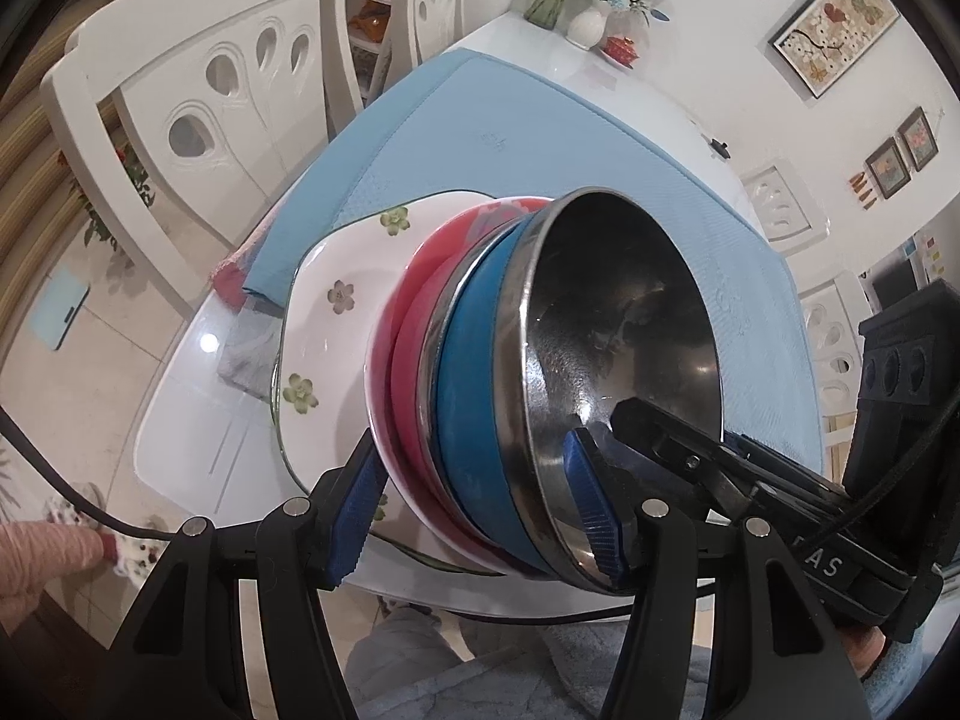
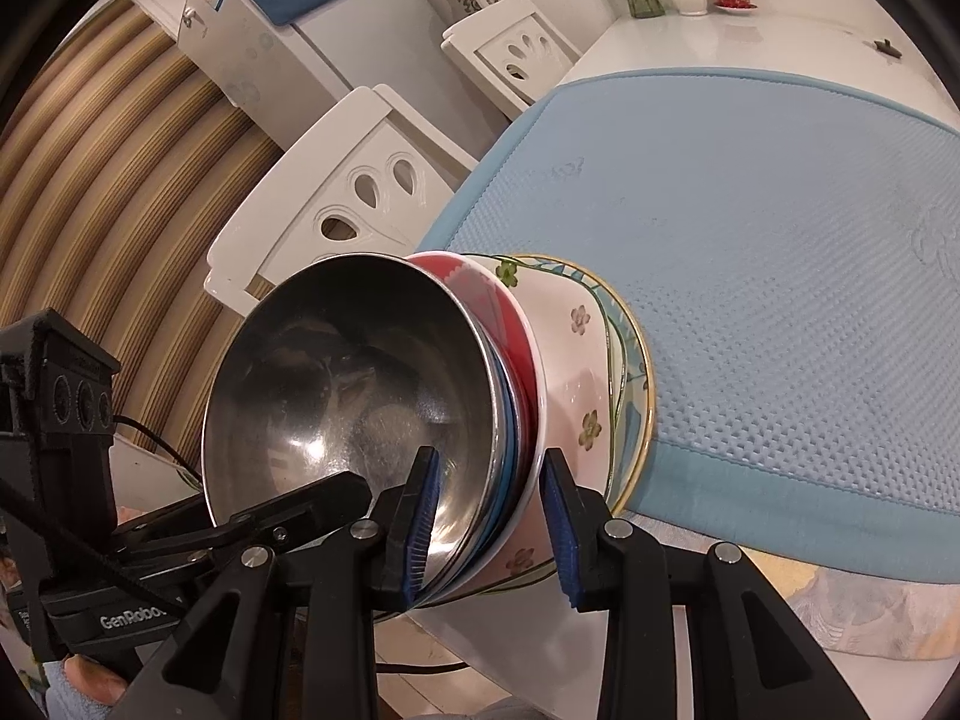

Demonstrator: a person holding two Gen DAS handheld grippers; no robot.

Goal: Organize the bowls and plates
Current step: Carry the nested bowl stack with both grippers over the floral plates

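Two claws hold one stack of dishes, low in the middle of both views, at the near edge of the tabletop [image 2: 744, 30]. The stack has a shiny steel bowl [image 1: 624, 324] on top, then a blue bowl [image 1: 474, 414], then a red bowl [image 1: 408, 324], then a white plate with small flowers [image 1: 336, 312]. In the right view a plate with a yellow rim [image 2: 642, 396] lies under them all, on the blue mat [image 2: 780, 240]. The left claw [image 1: 474, 510] is about half open around the near side of the stack: one blue pad is inside the steel bowl and the other is by the red bowl's outer edge. I cannot tell if the pads press. The right claw [image 2: 492, 516] is closed to a narrow gap over the bowl rims, one pad inside the steel bowl and one outside by the flowered plate. White chairs [image 1: 198, 120] stand in the upper left.
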